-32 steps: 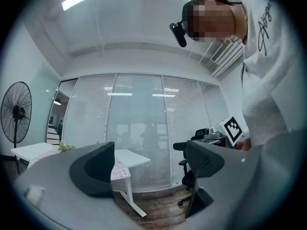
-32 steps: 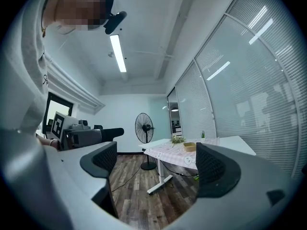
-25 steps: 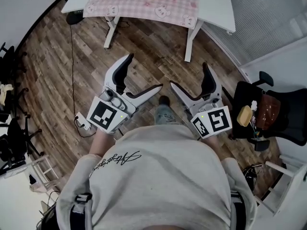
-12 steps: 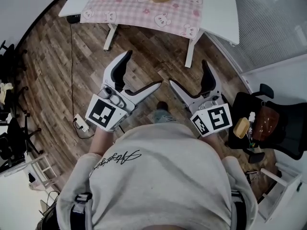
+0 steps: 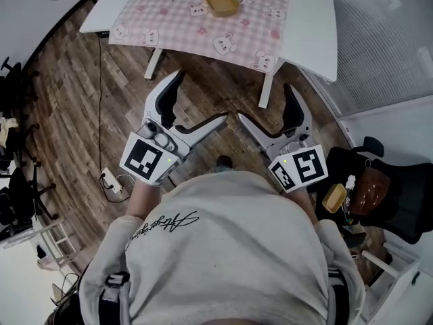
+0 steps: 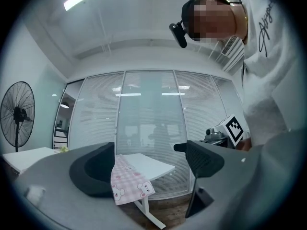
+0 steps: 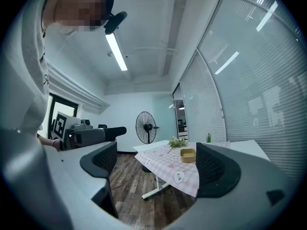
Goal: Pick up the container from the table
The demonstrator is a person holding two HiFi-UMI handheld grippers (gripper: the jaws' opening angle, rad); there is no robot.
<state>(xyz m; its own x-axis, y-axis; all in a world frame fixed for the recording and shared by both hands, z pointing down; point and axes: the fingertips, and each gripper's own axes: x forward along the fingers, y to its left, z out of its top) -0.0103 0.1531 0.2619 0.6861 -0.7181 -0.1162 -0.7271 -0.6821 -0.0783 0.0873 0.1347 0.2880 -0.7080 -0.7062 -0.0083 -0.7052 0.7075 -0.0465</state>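
Observation:
A shallow yellow container (image 5: 220,1) rests on a pink checked tablecloth (image 5: 203,29) over a white table (image 5: 314,26) at the top of the head view. Both grippers are held in front of the person's body, well short of the table and above the wood floor. My left gripper (image 5: 199,100) is open and holds nothing. My right gripper (image 5: 266,105) is open too, with nothing in it. In the right gripper view the container (image 7: 187,155) shows far off between the spread jaws of the right gripper (image 7: 156,164). The left gripper view shows only the tablecloth corner (image 6: 129,183) between the left gripper's (image 6: 148,164) jaws.
A standing fan (image 7: 145,127) is beyond the table's left end, and a small plant (image 7: 176,143) lies on the cloth. A black chair (image 5: 392,195) loaded with items stands at the right. A power strip (image 5: 108,179) with a cable lies on the floor at left.
The table and container have slid down the head view, closer to me. The chair at right has shifted lower. Both grippers stay open and keep their pose.

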